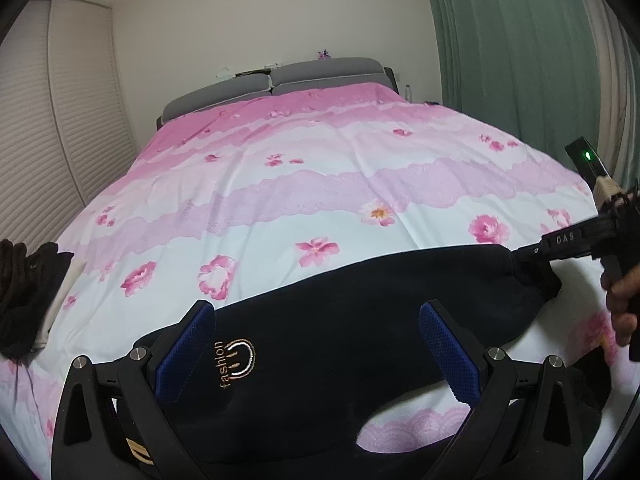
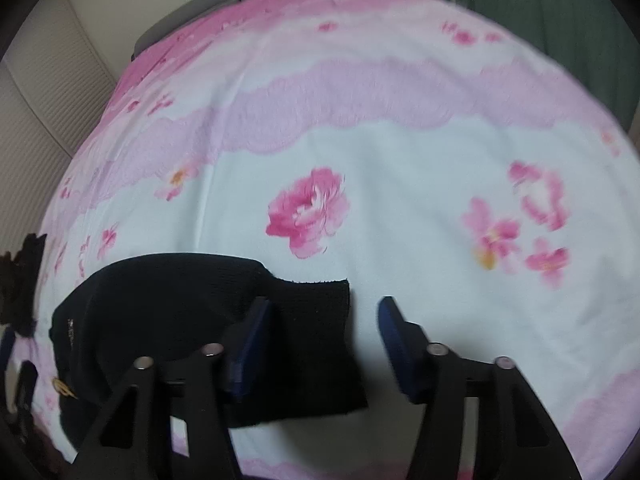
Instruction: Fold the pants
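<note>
Pants [image 1: 360,300] flat across near edge of bed [image 1: 320,184], black, lengthwise left to right; not yet folded, by the look of it.

Left tool [image 1: 316,312]: spread wide, poised above the end with the logo, nothing pinched. No contact with cloth confirmed from this angle.

Right tool [image 2: 323,305]: partly spread, over the ribbed cuff [image 2: 320,360] at the far end. One pad above the cuff, the other above bare cover beyond its edge. No pinch seen. Hand [image 1: 620,304] visible on its handle in left view.

Risks, judged only:
- Closing here likely to catch the bedcover along with the cuff, given one pad beyond the cloth edge. Result: cover lifted, fold dragged askew.
- Possible grab of top layer only, with lower layer left behind and the leg opened up on lifting.
- Left tool spread over the middle of the cloth, not an edge. Closing there likely to bunch the fabric, not grip a clean corner.
- Uneven lift between the two ends: twist along the leg, crooked crease.
- Right view blurred, so exact pad height over cuff uncertain.
- Dark clothes [image 1: 24,292] at left bed edge, well apart; low snag risk.

Writing:
- "fashion" [image 1: 236,364], gold stitching on pants, beside a curved smile-like emblem.
- "DAS" [image 1: 565,238], white letters on right tool body.
- Nothing else legible.
</note>
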`<state>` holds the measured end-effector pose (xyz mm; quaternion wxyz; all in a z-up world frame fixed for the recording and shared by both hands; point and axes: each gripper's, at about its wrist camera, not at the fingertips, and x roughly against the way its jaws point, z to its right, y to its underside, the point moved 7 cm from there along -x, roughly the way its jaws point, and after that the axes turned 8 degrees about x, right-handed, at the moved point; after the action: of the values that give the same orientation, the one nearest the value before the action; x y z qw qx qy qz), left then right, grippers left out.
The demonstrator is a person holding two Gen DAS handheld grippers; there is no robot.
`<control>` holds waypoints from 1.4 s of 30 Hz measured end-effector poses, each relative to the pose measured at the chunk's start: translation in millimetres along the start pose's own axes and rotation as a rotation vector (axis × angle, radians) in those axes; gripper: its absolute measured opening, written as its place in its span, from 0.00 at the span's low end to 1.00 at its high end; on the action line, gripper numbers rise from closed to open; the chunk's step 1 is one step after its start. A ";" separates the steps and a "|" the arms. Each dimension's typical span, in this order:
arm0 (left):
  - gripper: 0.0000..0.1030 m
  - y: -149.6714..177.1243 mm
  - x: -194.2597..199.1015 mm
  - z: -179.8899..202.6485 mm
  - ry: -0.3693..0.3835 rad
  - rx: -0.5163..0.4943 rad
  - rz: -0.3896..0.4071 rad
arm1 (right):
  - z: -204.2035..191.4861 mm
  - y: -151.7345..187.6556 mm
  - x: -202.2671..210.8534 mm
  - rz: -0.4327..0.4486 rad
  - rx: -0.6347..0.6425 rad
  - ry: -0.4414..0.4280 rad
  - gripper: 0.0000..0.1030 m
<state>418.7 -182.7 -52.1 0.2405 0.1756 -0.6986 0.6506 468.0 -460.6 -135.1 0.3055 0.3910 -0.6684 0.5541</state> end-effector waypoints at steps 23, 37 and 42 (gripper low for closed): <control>1.00 -3.7 31.4 -1.9 -0.012 -0.048 0.062 | 8.6 -7.7 50.8 0.083 0.157 0.005 0.22; 1.00 -22.7 -25.9 -66.0 0.017 -0.025 0.060 | -148.4 -49.4 16.0 -0.102 0.943 -0.078 0.61; 1.00 -18.0 -58.2 -55.9 0.220 -0.105 -0.029 | -158.3 -42.7 -17.2 -0.214 1.010 -0.116 0.61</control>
<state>482.6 -132.7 -68.0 0.3341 0.1003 -0.6986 0.6248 509.6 -305.8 -96.7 0.0963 0.5859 -0.2897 0.7507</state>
